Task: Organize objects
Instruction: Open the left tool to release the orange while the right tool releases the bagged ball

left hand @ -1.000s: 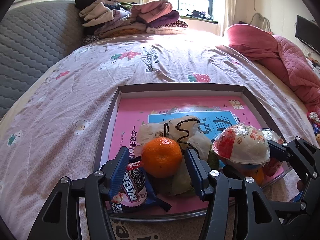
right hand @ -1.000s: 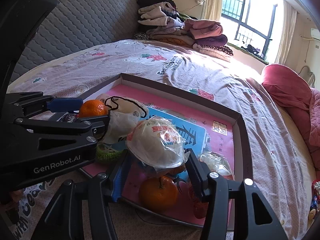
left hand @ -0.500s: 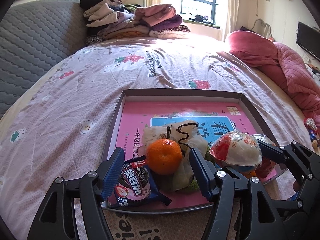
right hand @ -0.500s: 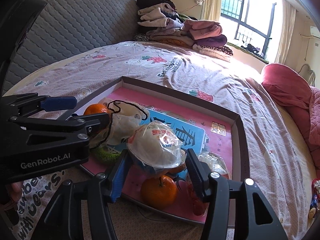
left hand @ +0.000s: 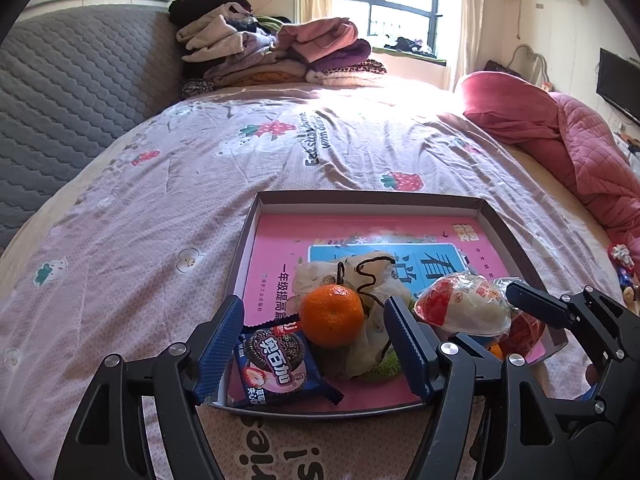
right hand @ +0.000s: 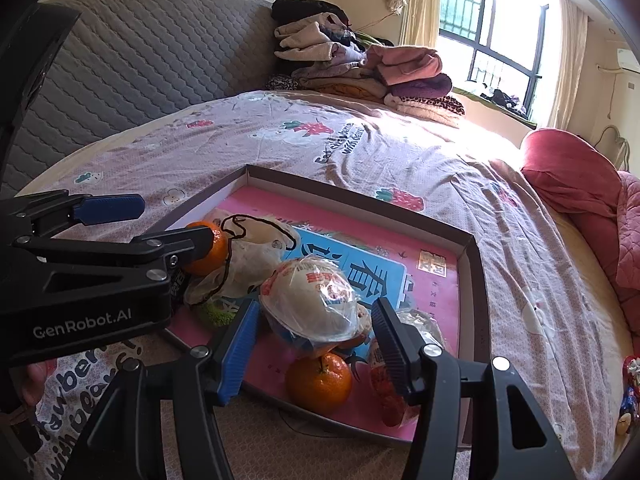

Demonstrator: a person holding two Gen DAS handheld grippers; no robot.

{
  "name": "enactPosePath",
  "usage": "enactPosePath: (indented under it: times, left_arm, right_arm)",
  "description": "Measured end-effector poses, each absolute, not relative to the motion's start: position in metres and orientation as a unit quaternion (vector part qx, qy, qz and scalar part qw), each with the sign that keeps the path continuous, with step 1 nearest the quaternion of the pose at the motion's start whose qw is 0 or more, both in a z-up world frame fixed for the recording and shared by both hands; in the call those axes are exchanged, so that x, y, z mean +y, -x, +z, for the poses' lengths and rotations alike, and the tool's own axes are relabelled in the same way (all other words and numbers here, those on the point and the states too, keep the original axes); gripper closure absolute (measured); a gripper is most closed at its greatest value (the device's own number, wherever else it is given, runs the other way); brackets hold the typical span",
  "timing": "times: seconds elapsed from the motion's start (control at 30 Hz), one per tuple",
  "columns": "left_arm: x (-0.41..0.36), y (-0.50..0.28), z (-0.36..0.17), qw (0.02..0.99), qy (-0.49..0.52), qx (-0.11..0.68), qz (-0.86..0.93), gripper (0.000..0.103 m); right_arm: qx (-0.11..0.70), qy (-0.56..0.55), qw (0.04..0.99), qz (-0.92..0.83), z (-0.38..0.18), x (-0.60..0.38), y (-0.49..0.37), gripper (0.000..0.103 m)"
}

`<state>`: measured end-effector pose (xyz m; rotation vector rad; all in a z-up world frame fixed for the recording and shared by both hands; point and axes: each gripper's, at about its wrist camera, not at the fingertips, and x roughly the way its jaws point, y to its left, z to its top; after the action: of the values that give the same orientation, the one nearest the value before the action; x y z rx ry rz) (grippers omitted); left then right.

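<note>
1. While its jaws are opening, left gripper [left hand: 316, 344] straddles orange [left hand: 332, 315] and cookie pack [left hand: 276, 368] in tray [left hand: 248, 236], pinching nothing.
2. Right gripper [right hand: 310, 344]: jaws opening, flanking wrapped bun [right hand: 310, 300], pads apart from it.
3. Tray lies on bed [left hand: 160, 208].

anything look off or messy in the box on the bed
Mostly the crowding: everything is heaped in the near end of the shallow box, while its far half lies bare. The wrapped bun sits on top of other packets, above an orange, and the cookie packet lies skewed at the near corner.
</note>
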<state>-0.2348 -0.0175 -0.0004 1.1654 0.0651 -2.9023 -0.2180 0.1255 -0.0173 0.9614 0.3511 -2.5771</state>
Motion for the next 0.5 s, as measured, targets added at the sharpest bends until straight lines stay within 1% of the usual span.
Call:
enactPosePath:
  times: [0.23, 0.37, 0.5]
  left_arm:
    - [-0.019, 0.229, 0.007, 0.009, -0.370, 0.019, -0.929, 0.028]
    - [-0.017, 0.225, 0.012, 0.009, -0.369, 0.017, -0.929, 0.026]
    - [-0.015, 0.221, 0.018, 0.008, -0.368, 0.017, -0.930, 0.026]
  right_arm:
    - [0.112, -0.336, 0.182, -0.917, -0.009, 0.130, 0.215, 0.044]
    - [0.105, -0.332, 0.172, -0.921, -0.004, 0.135, 0.213, 0.039]
    - [0.095, -0.328, 0.167, -0.925, 0.002, 0.141, 0.212, 0.038]
